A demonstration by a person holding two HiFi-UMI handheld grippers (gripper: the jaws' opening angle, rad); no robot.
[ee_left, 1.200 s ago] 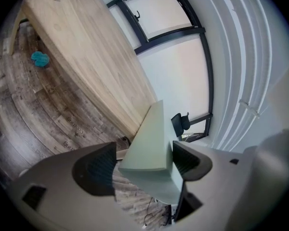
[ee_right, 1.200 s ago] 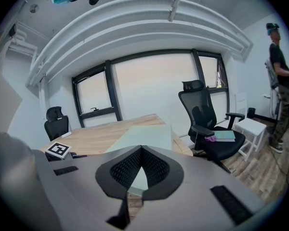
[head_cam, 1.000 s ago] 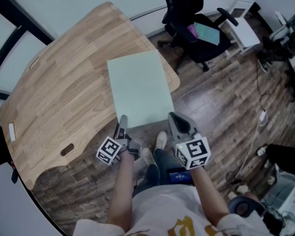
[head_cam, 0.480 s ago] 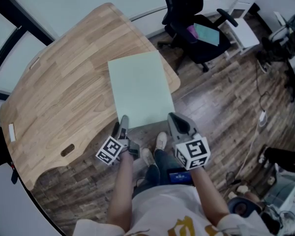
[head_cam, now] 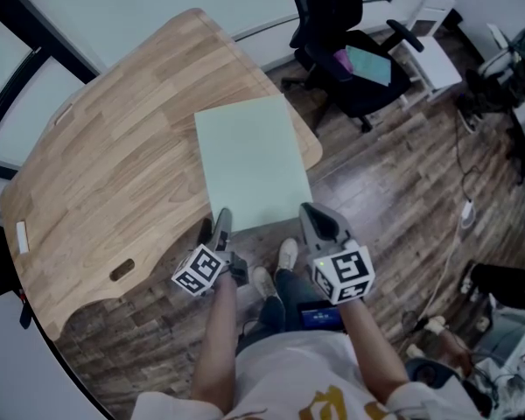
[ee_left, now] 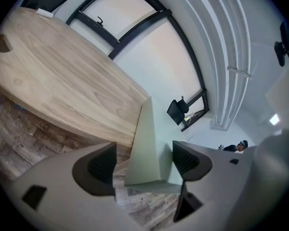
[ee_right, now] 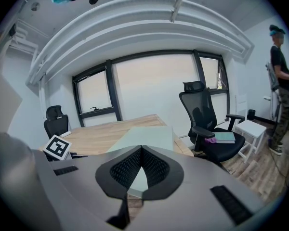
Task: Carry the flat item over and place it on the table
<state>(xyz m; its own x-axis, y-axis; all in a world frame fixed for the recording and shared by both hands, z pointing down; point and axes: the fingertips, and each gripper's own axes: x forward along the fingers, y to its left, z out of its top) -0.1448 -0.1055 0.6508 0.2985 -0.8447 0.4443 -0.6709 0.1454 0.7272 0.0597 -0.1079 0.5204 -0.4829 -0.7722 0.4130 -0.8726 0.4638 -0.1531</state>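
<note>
Wood-plank floor [head_cam: 394,208] runs under a pale wooden table [head_cam: 114,147], with dark-framed windows [ee_right: 135,85] behind it. A pale green sheet [head_cam: 249,160] sits over the table's near right corner, its near edge out past the table's edge. A black chair [head_cam: 350,51] has a teal book [head_cam: 369,62] on its seat. The right gripper [head_cam: 311,213] pinches the sheet's near edge; the left gripper [head_cam: 219,221] has its jaws spread, the sheet's corner between them

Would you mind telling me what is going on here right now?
A person holds a pale green sheet by its near edge with two tongs. The right tongs are shut on that edge; the left tongs have their jaws apart around the near left corner. The sheet's far part is over the wooden table, its near end past the table's edge.
</note>
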